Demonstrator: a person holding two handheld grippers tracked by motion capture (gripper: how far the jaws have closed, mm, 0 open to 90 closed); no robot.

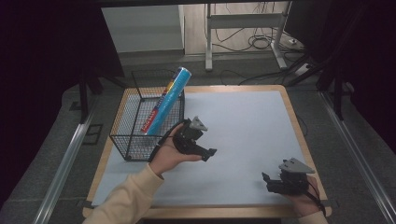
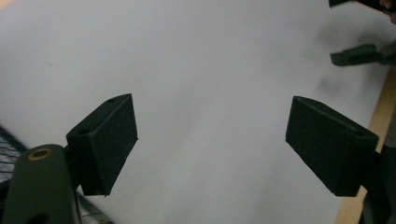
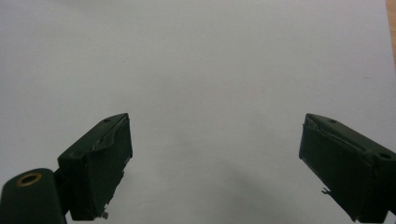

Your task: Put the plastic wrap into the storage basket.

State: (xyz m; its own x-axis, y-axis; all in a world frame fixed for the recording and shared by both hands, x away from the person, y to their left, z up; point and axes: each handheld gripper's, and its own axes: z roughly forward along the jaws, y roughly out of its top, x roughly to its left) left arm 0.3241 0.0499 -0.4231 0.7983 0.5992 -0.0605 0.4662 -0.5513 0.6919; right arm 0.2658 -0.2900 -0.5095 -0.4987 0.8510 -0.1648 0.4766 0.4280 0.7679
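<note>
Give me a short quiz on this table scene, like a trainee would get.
1. True or false: the tube lies flat on the sheet.
2. What stands between the jaws of the left gripper?
A. the tube
B. nothing
C. the basket's wire
3. Fill in: the right gripper sits near the sheet's ____ edge, by the person.

Key
1. False: the tube leans in the basket, its top poking over the rim.
2. B: the jaws stand apart with bare sheet between them.
3. Near: it is at the near right corner, jaws apart and holding nothing.
</note>
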